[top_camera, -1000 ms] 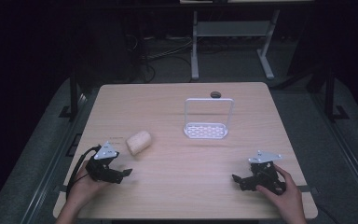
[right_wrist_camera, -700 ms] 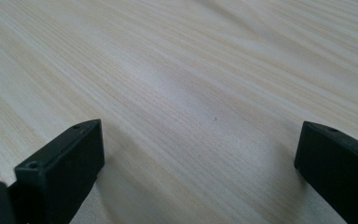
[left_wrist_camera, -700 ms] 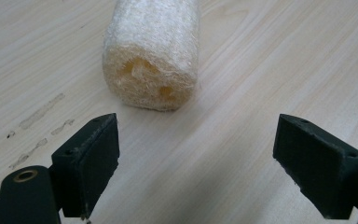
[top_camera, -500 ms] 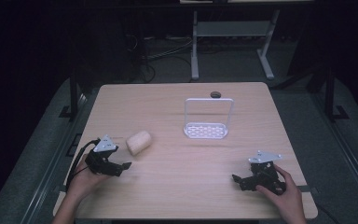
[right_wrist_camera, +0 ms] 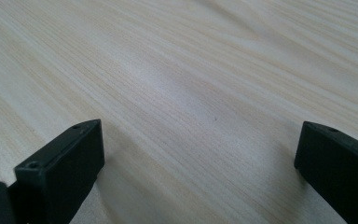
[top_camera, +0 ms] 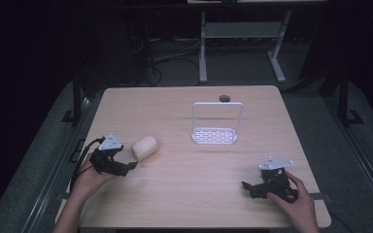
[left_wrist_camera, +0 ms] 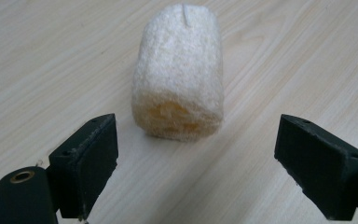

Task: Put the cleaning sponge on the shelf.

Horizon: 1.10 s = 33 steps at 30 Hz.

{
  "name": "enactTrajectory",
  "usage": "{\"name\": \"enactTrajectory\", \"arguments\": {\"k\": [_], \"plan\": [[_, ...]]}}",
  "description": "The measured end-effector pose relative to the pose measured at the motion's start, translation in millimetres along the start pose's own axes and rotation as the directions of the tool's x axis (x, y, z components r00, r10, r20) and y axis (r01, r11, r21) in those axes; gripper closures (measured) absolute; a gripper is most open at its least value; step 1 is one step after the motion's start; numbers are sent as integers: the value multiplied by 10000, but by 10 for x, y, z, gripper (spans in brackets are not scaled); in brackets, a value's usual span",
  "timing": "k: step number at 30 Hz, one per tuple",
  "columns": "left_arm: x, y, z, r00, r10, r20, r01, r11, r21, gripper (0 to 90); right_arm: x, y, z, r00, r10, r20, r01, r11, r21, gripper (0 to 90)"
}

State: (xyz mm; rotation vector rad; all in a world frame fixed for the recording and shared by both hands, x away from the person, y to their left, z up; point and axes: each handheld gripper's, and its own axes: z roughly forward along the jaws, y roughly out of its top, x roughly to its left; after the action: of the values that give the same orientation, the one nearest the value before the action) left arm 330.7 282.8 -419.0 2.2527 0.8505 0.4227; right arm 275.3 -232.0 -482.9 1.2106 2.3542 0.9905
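Observation:
A pale loofah sponge (top_camera: pixel 144 146) lies on its side on the wooden table (top_camera: pixel 184 194), at the left. My left gripper (top_camera: pixel 132 167) sits just in front of the sponge, open. In the left gripper view the loofah sponge (left_wrist_camera: pixel 179 74) lies a little beyond the two black jaws, its cut end facing me, and the left gripper (left_wrist_camera: pixel 200 163) touches nothing. My right gripper (top_camera: pixel 245 185) rests low over the table at the front right, open. In the right gripper view the right gripper (right_wrist_camera: pixel 200 163) has bare wood between its jaws.
A white wire rack (top_camera: pixel 216 127) with a perforated base and an upright loop stands at mid-table toward the back. A small dark round object (top_camera: pixel 224 99) lies near the far edge behind it. Dark floor and a metal stand surround the table.
My left gripper has moved forward and a little right, closing in on the loofah sponge. The right gripper and the sponge have stayed where they were.

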Motion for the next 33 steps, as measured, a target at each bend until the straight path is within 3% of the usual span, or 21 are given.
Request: {"name": "enactTrajectory", "arguments": {"k": [18, 33], "plan": [[117, 242, 83, 9998, 103, 162, -103, 9999, -14, 128, 0, 0, 0, 10000, 4, -3, -4, 10000, 3, 12], [172, 421, 284, 9994, 0, 358, 6, 9999, -165, 128, 0, 0, 0, 10000, 4, -2, -4, 10000, 2, 12]]}}
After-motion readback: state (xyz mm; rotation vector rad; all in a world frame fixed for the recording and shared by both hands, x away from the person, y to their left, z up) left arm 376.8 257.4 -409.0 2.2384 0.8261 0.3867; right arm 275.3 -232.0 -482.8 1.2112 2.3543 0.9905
